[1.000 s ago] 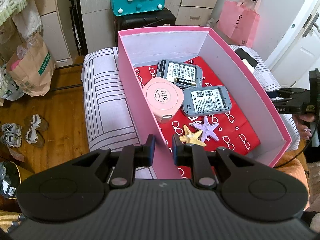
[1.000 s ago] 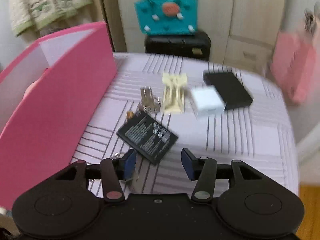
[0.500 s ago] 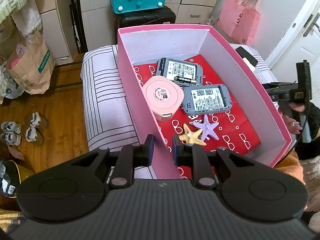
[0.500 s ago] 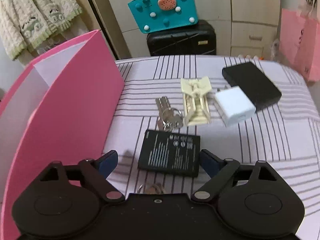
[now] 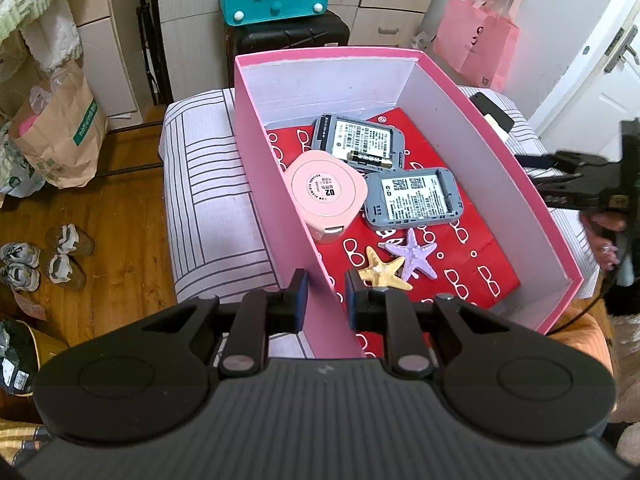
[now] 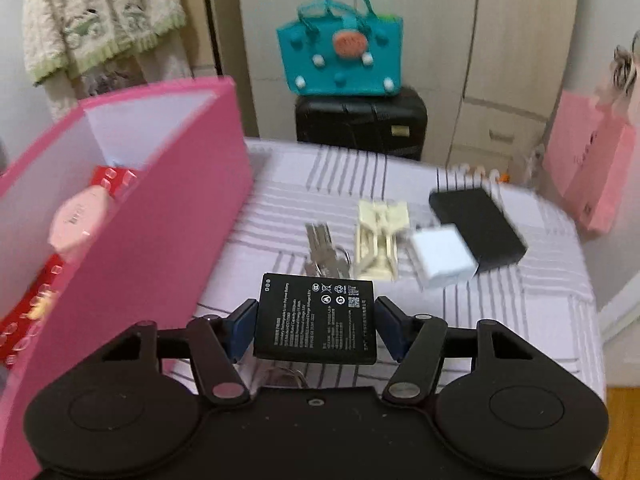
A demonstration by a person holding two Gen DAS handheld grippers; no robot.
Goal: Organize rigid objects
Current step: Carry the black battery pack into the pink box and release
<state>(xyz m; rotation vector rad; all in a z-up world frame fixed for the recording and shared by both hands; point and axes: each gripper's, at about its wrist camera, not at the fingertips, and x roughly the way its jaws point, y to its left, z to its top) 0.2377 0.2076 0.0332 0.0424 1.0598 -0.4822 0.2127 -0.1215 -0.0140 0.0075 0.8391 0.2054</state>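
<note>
My left gripper (image 5: 323, 300) is shut on the near left wall of the pink box (image 5: 472, 120), which sits on the striped bed. The box holds a pink round case (image 5: 328, 192), two grey devices (image 5: 358, 142) (image 5: 414, 198), an AA battery (image 5: 370, 158), and a yellow starfish (image 5: 382, 270) and a purple one (image 5: 414, 254). To the right of the pink box (image 6: 140, 240), my right gripper (image 6: 316, 328) has its jaws closing. Its pads press both sides of a flat black battery (image 6: 316, 318), held just above the bed.
Keys (image 6: 324, 246), a cream clip (image 6: 380, 236), a white charger (image 6: 442, 256) and a black box (image 6: 478, 228) lie on the bed beyond the battery. A teal bag (image 6: 340, 60) sits on a black suitcase (image 6: 360, 124). A pink shopping bag (image 5: 476, 44) stands at the right, shoes (image 5: 64, 256) on the floor.
The right gripper spread wide around the black battery lying on the bed, then closed on it and lifted it. The left gripper kept its hold on the box wall.
</note>
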